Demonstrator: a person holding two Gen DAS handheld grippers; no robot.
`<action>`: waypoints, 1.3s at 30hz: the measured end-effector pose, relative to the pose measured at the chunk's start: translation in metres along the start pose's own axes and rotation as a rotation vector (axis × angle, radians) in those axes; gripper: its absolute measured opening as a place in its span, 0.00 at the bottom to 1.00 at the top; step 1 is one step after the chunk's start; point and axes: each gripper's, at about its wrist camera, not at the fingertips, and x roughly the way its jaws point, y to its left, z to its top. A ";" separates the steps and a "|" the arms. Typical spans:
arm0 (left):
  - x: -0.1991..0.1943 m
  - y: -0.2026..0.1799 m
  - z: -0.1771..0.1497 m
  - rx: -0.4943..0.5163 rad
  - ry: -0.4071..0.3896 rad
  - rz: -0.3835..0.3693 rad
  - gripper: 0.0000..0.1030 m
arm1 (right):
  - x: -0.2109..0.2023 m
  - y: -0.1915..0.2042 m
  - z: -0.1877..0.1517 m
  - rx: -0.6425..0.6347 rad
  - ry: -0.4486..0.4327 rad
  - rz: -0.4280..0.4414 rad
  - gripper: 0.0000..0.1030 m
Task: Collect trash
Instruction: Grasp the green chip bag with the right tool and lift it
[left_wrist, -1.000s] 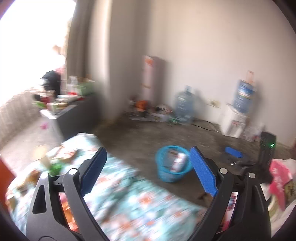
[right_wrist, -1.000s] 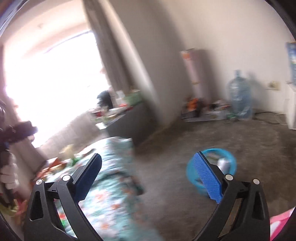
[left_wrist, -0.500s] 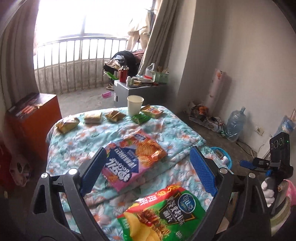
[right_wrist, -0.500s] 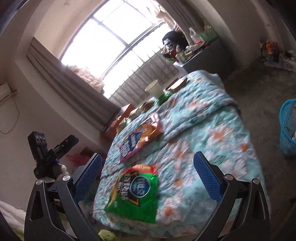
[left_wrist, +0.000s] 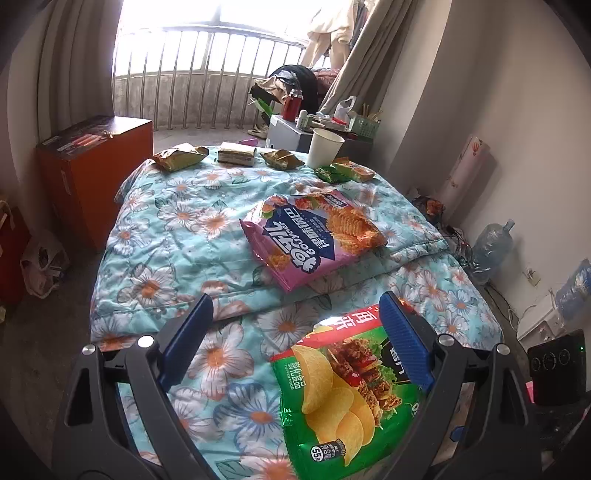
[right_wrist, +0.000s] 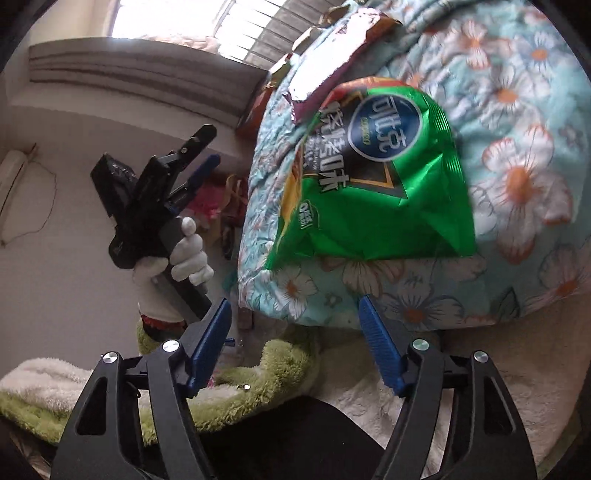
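Your left gripper (left_wrist: 295, 343) has its two blue pads wide apart, and nothing is pinched in it; it hangs over the near end of the flowery blanket (left_wrist: 162, 236). The green chip bag (left_wrist: 343, 398) lies flat on the blanket right under that gripper, with its top edge showing between the pads, but the pads do not press on it. A bit farther up the blanket lies the pink chip bag (left_wrist: 314, 236), apart from the green one. At the far end you can see small snack wrappers (left_wrist: 181, 157) in a row and a white paper cup (left_wrist: 324, 147) standing up beside them. An orange box (left_wrist: 92, 173) stands on the floor to the left of the blanket, and a big water bottle (left_wrist: 493, 247) sits by the wall on the right. Your right gripper (right_wrist: 295, 332) is low down, just off the near edge of the blanket, and its pads are coming closer together with nothing between them. From there the green chip bag (right_wrist: 384, 177) is just ahead and above, hanging a little over the blanket's edge. Off to the left you can see your gloved hand (right_wrist: 181, 258) holding the other gripper up in the air, and a fluffy green and white cloth (right_wrist: 258, 373) lies below
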 end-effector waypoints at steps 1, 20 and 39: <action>0.001 0.000 -0.002 -0.003 0.003 -0.004 0.84 | 0.003 -0.003 0.004 0.022 -0.012 0.009 0.64; 0.028 -0.001 -0.016 -0.003 0.051 -0.012 0.84 | 0.010 -0.036 0.019 0.257 -0.038 0.041 0.58; 0.040 -0.036 -0.034 0.045 0.088 -0.111 0.84 | -0.113 -0.093 0.080 0.370 -0.497 0.007 0.18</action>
